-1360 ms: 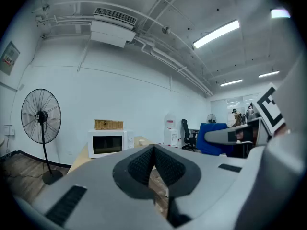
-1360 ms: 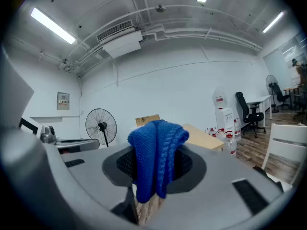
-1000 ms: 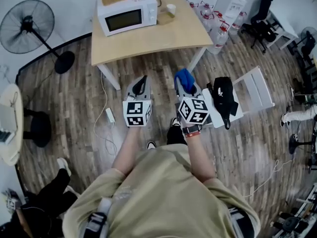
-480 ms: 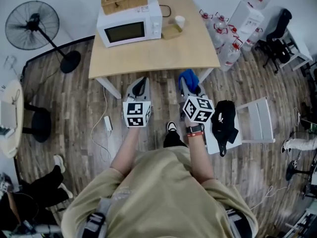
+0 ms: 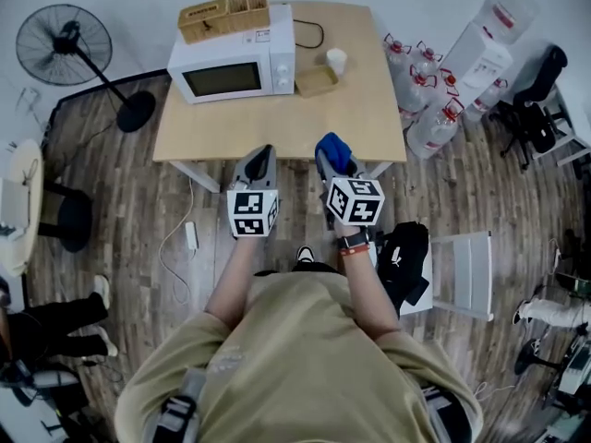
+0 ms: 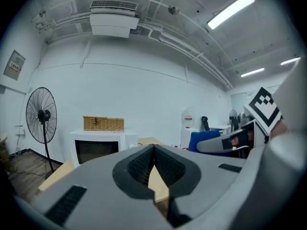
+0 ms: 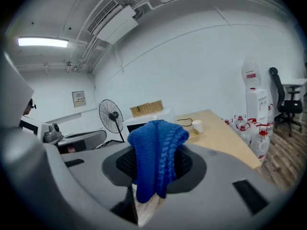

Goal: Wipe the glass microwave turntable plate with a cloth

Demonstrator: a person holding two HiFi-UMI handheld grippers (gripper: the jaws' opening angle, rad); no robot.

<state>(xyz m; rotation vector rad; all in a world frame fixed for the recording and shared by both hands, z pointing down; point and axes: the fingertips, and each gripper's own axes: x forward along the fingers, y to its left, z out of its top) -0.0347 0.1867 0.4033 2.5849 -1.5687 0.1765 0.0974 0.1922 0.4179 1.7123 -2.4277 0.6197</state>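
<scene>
Left tool [image 5: 263, 155] closed, right tool [image 5: 332, 162] clamped

Worktop [image 5: 277, 123]: pale wood, ahead of you | your far left on it: white microwave [image 5: 233, 63] | right of that: shallow tan tray [image 5: 317, 81], white cup [image 5: 337, 60] just beside | back edge: dark cable [image 5: 314, 33] | floor [image 5: 138, 210]: wood planks, fan [image 5: 65, 44] at your left, water bottles [image 5: 429, 109] at your right

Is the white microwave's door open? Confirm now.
No, the white microwave on the wooden table shows its dark door closed flush.
</scene>
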